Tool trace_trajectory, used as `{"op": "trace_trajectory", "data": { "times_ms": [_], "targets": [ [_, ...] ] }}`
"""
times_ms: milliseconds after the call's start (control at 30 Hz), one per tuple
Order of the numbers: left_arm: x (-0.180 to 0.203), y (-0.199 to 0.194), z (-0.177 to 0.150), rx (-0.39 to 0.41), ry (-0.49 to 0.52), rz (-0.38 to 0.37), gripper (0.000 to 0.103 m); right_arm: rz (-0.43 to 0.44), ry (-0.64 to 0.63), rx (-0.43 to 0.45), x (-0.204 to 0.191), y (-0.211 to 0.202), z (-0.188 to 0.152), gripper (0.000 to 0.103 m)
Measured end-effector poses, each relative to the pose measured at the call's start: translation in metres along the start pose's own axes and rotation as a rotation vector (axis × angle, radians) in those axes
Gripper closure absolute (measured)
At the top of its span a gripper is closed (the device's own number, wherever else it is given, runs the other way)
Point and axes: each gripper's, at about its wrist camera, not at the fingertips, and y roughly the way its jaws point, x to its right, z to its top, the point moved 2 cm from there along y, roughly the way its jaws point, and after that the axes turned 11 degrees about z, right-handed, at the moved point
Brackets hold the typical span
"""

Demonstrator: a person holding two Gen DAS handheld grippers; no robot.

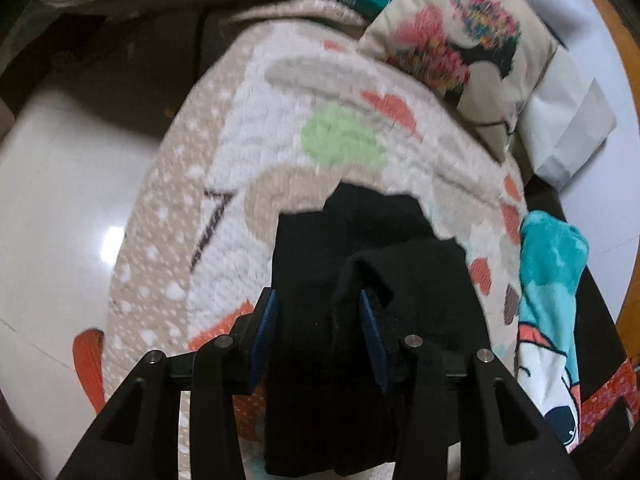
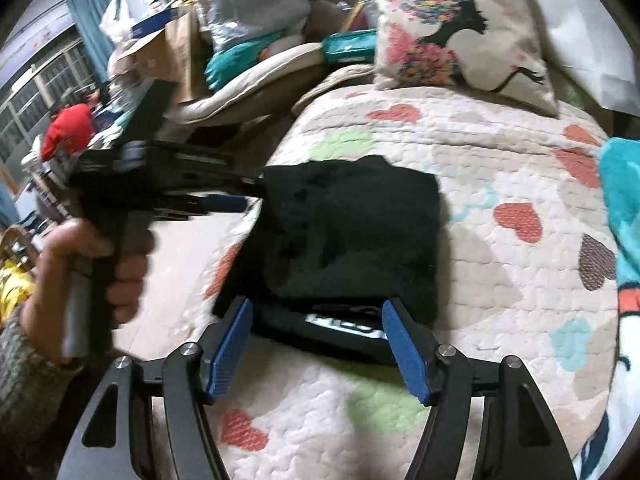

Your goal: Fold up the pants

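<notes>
The black pants (image 2: 344, 236) lie folded into a thick bundle on the heart-patterned quilt (image 2: 500, 280), a white logo showing at the near edge. My left gripper (image 1: 318, 316) has its blue pads spread apart with black cloth (image 1: 360, 280) bunched between them; in the right wrist view it (image 2: 248, 196) reaches in from the left at the bundle's left edge. My right gripper (image 2: 316, 344) is open, its pads on either side of the bundle's near edge, holding nothing.
A cushion with a flower-haired silhouette (image 2: 460, 36) lies at the quilt's far end. A turquoise cartoon blanket (image 2: 624, 208) lies along the right. Piled clothes, bags and boxes (image 2: 240, 28) stand at the back left. Pale tile floor (image 1: 60, 184) lies left of the quilt.
</notes>
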Motion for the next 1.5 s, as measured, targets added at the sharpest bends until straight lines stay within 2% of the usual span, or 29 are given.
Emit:
{"op": "trace_trajectory", "data": {
  "times_ms": [133,200,267,333,400,467,567,633,700,767,833,900,967,1067,1133,1233,1333,1500],
  "targets": [
    [-0.008,0.022,-0.004,-0.058,-0.002,0.087,0.062,0.03,-0.02,0.036,-0.003,-0.012,0.009,0.031],
    [-0.009,0.023,-0.004,-0.058,-0.007,0.089,0.061,-0.016,-0.005,0.082,0.003,-0.018,0.019,0.031],
    [-0.005,0.02,-0.005,-0.038,0.013,0.111,0.061,-0.113,0.019,0.095,0.016,-0.012,0.027,0.031],
    [-0.002,0.019,-0.006,-0.022,0.031,0.133,0.06,-0.158,0.037,0.069,0.028,0.003,0.027,0.031],
    [-0.003,0.019,-0.006,-0.023,0.024,0.133,0.056,-0.198,0.055,-0.016,0.041,0.032,0.019,0.031],
    [-0.008,0.021,-0.006,-0.036,0.004,0.121,0.054,-0.185,0.085,-0.071,0.049,0.049,0.007,0.031],
    [-0.014,0.018,-0.004,-0.036,-0.018,0.11,0.054,-0.136,0.174,-0.032,0.058,0.044,0.005,0.029],
    [-0.011,0.005,-0.005,0.034,-0.002,0.154,0.054,-0.129,0.182,0.005,0.06,0.031,0.009,0.029],
    [-0.008,-0.015,-0.009,0.13,0.02,0.209,0.054,-0.178,0.133,0.048,0.056,0.014,0.014,0.029],
    [0.002,-0.045,-0.022,0.281,0.054,0.276,0.054,-0.206,0.106,0.102,0.053,-0.006,0.016,0.029],
    [0.01,-0.063,-0.035,0.386,0.072,0.337,0.052,-0.216,0.11,0.147,0.053,-0.024,0.012,0.029],
    [0.021,-0.083,-0.057,0.497,0.079,0.38,0.031,-0.235,0.131,0.194,0.057,-0.039,0.005,0.029],
    [0.026,-0.095,-0.077,0.574,0.047,0.409,0.016,-0.241,0.163,0.21,0.062,-0.043,-0.002,0.028],
    [0.034,-0.106,-0.099,0.691,0.021,0.421,0.006,-0.244,0.212,0.196,0.071,-0.041,-0.009,0.028],
    [0.043,-0.106,-0.103,0.727,0.086,0.447,0.006,-0.245,0.23,0.188,0.072,-0.038,-0.012,0.028],
    [0.051,-0.098,-0.104,0.692,0.155,0.419,0.006,-0.255,0.225,0.18,0.066,-0.037,-0.018,0.028],
    [0.052,-0.082,-0.102,0.602,0.175,0.41,0.006,-0.265,0.204,0.176,0.06,-0.034,-0.019,0.028],
    [0.047,-0.063,-0.1,0.492,0.152,0.393,0.006,-0.285,0.162,0.162,0.054,-0.025,-0.019,0.027]
  ]
}}
